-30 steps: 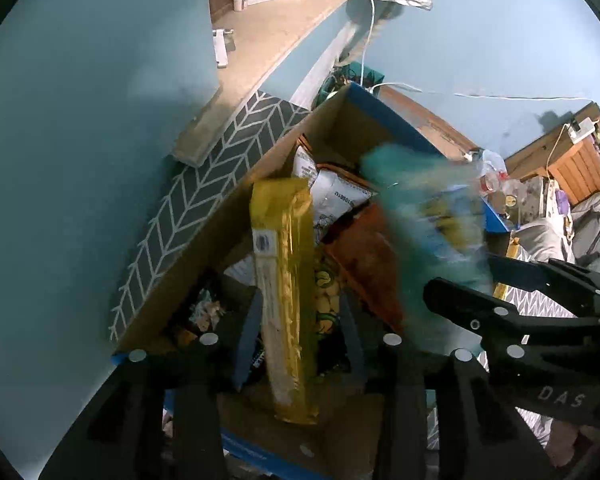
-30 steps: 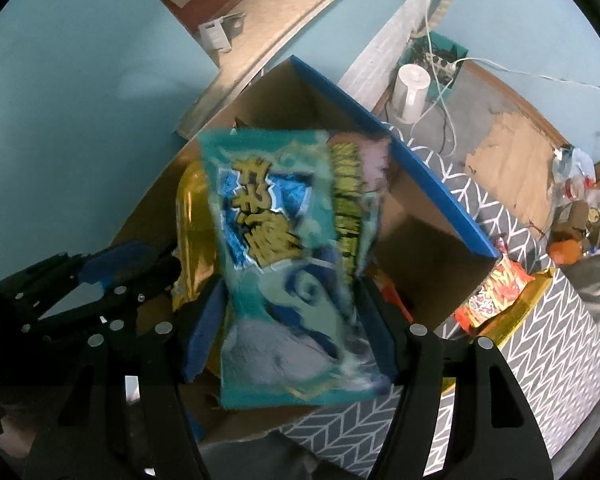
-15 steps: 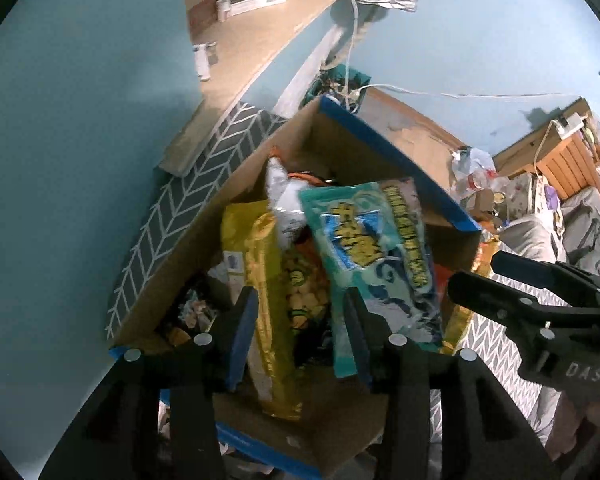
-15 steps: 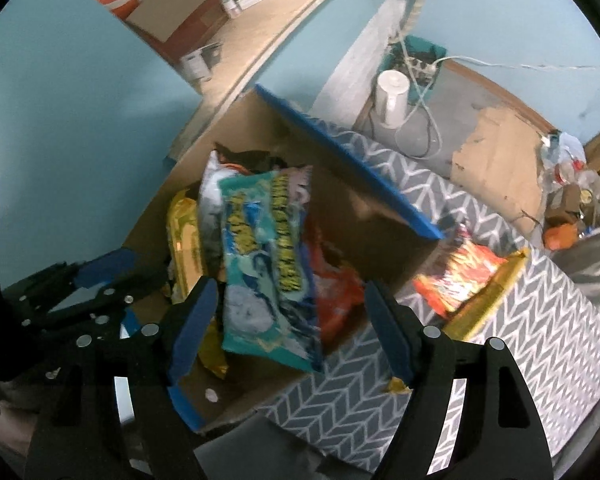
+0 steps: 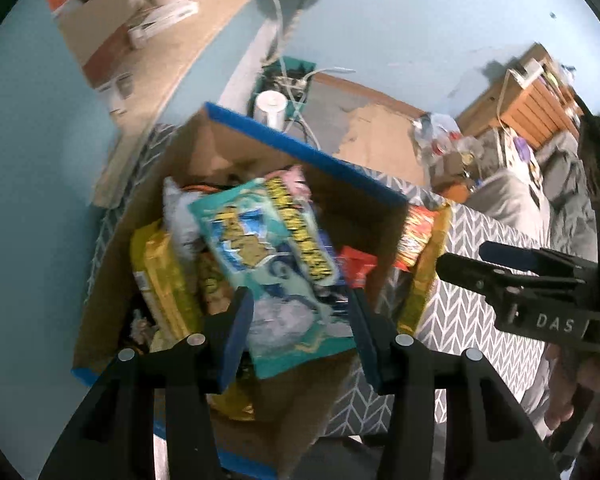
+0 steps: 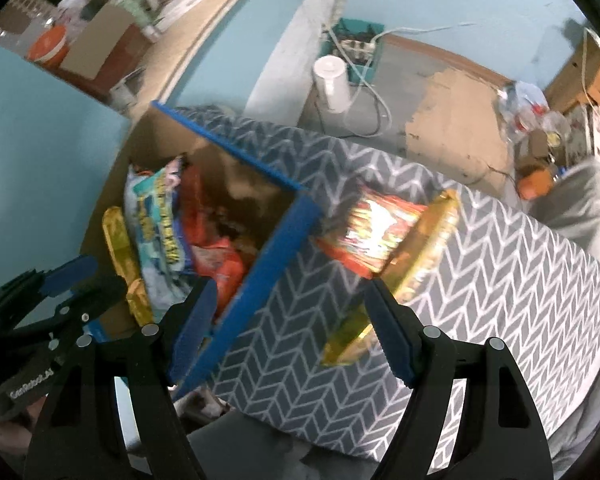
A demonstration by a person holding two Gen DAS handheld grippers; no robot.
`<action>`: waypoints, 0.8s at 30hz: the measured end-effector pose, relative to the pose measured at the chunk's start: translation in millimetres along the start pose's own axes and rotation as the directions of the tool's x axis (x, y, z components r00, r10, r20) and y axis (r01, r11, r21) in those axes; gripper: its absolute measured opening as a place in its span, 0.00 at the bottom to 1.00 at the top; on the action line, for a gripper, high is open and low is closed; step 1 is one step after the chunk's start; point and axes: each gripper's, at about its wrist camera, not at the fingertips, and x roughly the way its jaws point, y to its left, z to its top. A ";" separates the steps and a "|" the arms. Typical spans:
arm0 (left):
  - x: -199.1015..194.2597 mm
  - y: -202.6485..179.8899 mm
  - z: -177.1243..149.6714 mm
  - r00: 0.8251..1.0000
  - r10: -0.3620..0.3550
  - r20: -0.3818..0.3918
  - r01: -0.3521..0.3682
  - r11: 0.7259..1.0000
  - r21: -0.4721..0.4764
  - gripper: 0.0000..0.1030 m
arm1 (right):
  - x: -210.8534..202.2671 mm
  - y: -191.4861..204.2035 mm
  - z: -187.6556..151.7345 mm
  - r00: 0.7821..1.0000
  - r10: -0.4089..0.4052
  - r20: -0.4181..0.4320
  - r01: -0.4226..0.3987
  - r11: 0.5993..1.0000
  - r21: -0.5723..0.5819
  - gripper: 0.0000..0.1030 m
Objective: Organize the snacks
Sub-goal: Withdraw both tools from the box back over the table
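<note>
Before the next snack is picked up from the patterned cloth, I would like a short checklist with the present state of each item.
1. Right gripper empty, jaws open: ok.
2. Left gripper holds nothing: ok; its jaws have just been opening, and the teal snack bag shows between them with the pads apart from it.
3. Teal snack bag inside the cardboard box: ok, it stands among other packets.
4. Snacks left outside the box: not ok; the red packet and the gold packet lie on the cloth.
5. Room left in the box: cannot tell.
</note>
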 end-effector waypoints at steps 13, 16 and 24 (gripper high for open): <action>21.8 -67.7 13.7 0.999 -0.036 -0.010 0.037 0.991 0.129 0.56 | 23.0 -78.3 -13.2 0.997 -0.046 -0.067 0.055 0.990 0.133 0.75; 30.3 -82.1 14.8 0.999 -0.034 -0.007 0.034 0.988 0.151 0.56 | 32.4 -92.7 -16.1 0.994 -0.062 -0.089 0.075 0.986 0.152 0.75; 60.4 -123.4 12.7 0.997 -0.055 -0.051 0.065 0.974 0.215 0.56 | 42.7 -125.4 -22.5 0.990 -0.082 -0.115 0.105 0.971 0.213 0.75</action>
